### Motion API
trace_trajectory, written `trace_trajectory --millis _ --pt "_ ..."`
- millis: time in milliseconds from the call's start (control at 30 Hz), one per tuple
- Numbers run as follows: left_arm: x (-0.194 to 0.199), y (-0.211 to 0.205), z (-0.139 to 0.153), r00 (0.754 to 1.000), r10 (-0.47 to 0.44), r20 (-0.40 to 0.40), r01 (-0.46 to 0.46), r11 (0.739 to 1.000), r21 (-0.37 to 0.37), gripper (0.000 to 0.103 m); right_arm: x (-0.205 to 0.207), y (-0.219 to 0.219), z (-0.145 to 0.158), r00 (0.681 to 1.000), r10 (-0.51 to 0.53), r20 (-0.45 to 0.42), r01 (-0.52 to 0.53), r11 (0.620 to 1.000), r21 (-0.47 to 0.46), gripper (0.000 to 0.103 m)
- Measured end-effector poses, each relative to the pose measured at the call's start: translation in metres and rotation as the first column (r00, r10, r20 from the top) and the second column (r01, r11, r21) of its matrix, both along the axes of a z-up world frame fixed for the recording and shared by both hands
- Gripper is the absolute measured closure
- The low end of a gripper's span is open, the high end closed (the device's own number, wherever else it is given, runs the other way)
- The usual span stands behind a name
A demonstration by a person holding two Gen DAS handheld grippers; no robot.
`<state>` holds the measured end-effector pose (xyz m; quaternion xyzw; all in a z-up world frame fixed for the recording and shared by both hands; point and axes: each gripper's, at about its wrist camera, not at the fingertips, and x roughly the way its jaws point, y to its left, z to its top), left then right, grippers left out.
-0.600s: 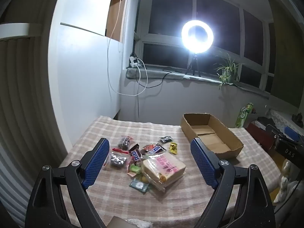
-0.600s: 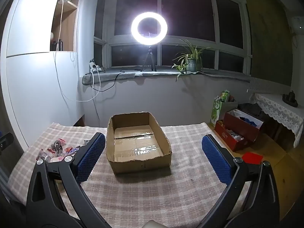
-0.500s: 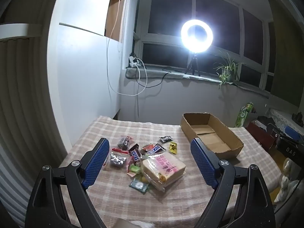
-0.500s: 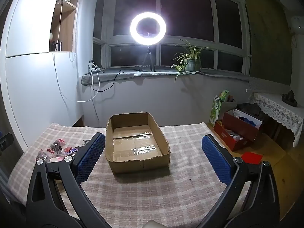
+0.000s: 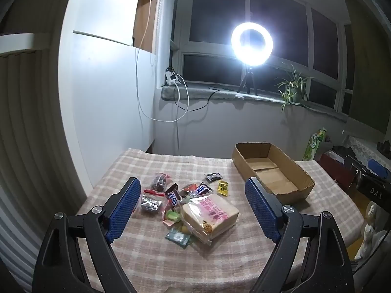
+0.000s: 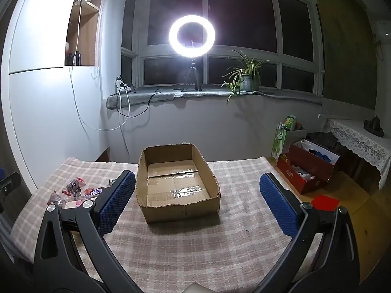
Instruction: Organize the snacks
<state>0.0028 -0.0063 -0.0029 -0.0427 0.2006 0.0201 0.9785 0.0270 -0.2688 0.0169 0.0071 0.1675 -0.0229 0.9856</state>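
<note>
I hold my left gripper (image 5: 193, 207) wide and empty above the snack pile (image 5: 188, 202), heaped toward the table's (image 5: 151, 256) left edge for easy picking. My right gripper (image 6: 196, 201) is also wide, holding nothing, and faces the empty cardboard box (image 6: 179, 210) near the far edge. Bare cloth lies between pile and box, leaving room to carry.
</note>
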Motion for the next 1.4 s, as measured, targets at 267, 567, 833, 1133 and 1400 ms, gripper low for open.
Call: trace_trajectory --millis 267,567,833,1133,1400 --pt "0.0001 -0.0003 -0.0008 1.0 -0.004 -0.006 0.004 1.0 -0.001 0.015 -0.0001 -0.0007 0.0001 1.0 0.0 0.0 0.0 1.0 0.0 0.0" --pt "0.0047 -0.0016 -0.0034 1.0 -0.009 -0.011 0.009 1.0 0.001 0.015 0.0001 -0.0027 0.0006 1.0 0.0 0.0 0.0 1.0 0.006 0.0" --pt "0.0035 -0.0036 -0.0014 1.0 -0.009 -0.009 0.009 1.0 0.008 0.015 -0.0008 -0.003 0.0008 1.0 0.001 0.0 -0.001 1.0 0.005 0.0" --pt "0.0033 -0.0064 0.001 1.0 -0.012 -0.007 0.012 1.0 0.013 0.015 -0.0007 -0.0024 0.0005 1.0 0.001 0.0 -0.001 1.0 0.005 0.0" --pt "0.0032 -0.008 0.0024 1.0 -0.014 -0.006 0.014 1.0 0.015 0.015 -0.0005 -0.0029 0.0004 1.0 0.003 -0.002 -0.003 1.0 0.005 0.0"
